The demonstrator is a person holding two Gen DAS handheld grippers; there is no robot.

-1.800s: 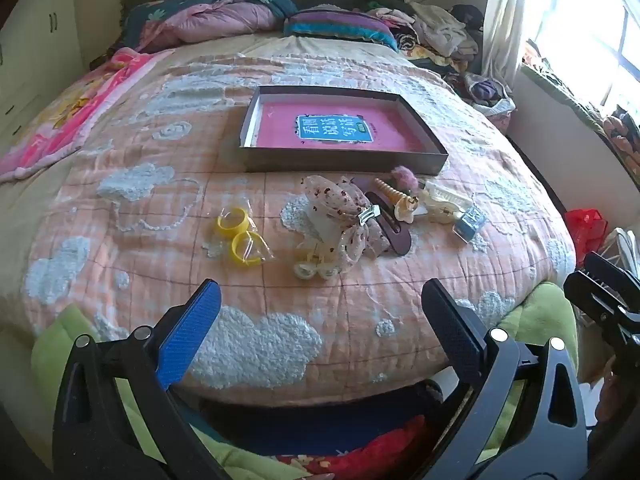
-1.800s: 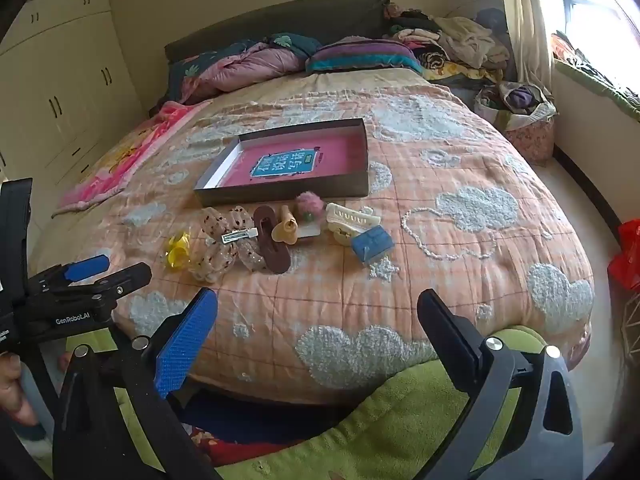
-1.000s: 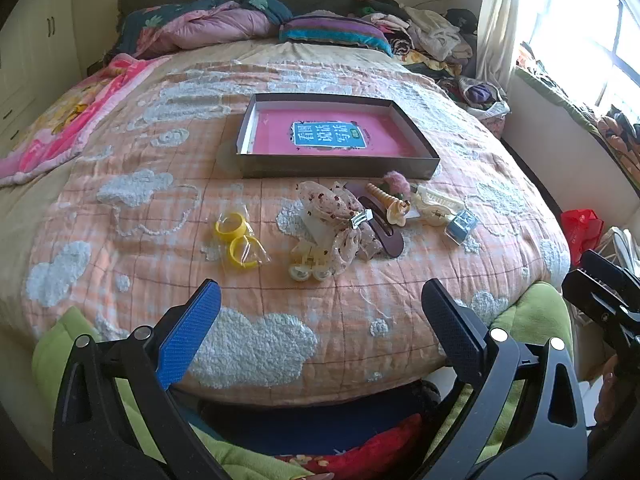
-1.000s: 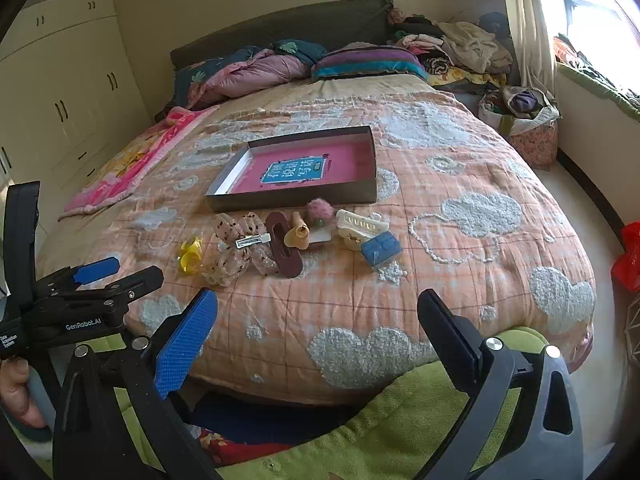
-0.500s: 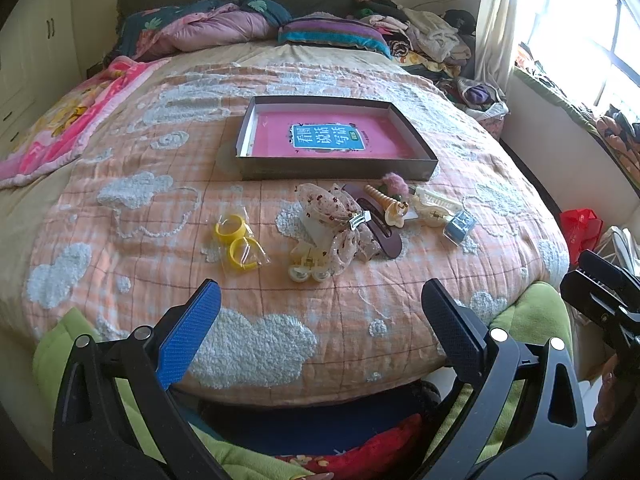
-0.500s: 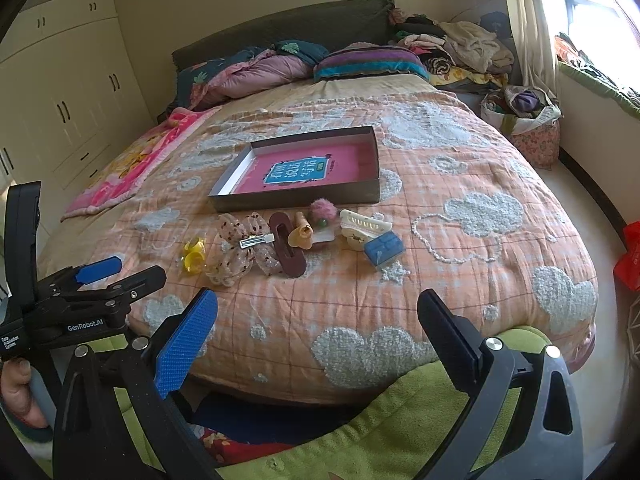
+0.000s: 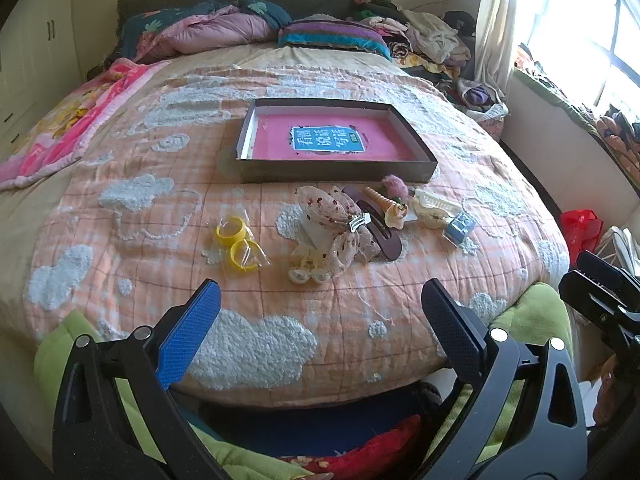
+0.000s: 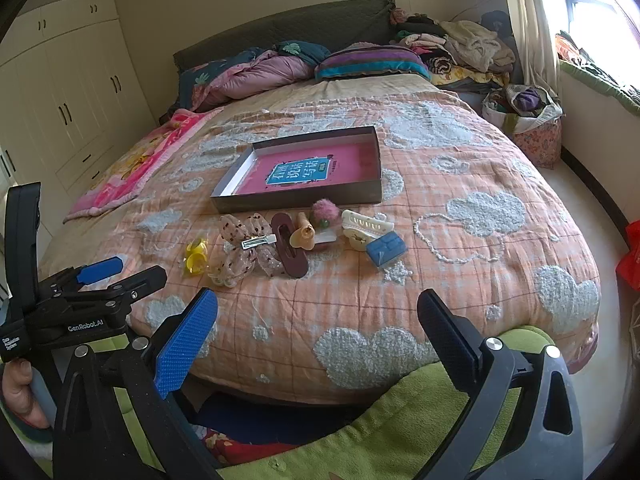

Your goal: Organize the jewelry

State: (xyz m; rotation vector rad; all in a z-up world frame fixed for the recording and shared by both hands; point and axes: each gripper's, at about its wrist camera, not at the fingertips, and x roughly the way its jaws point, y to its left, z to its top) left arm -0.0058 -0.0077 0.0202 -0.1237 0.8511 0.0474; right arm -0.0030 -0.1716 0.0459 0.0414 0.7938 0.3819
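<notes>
Little moved: both grippers (left gripper [image 7: 320,316], right gripper [image 8: 318,320]) remain spread, empty; yellow rings [image 7: 237,242] bagged, blurry.

Bed [image 7: 120,208]: tray [image 7: 336,168], hair accessories [image 7: 340,224], yellow rings [image 7: 236,242].

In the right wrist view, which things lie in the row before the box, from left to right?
yellow rings → dotted bow → brown clip → cream claw clip → blue clip

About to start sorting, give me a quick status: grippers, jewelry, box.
Left gripper and right gripper open, empty, short of the bed. Hair clips and yellow rings loose on quilt. Box holds no jewelry. Nothing blocking.
</notes>
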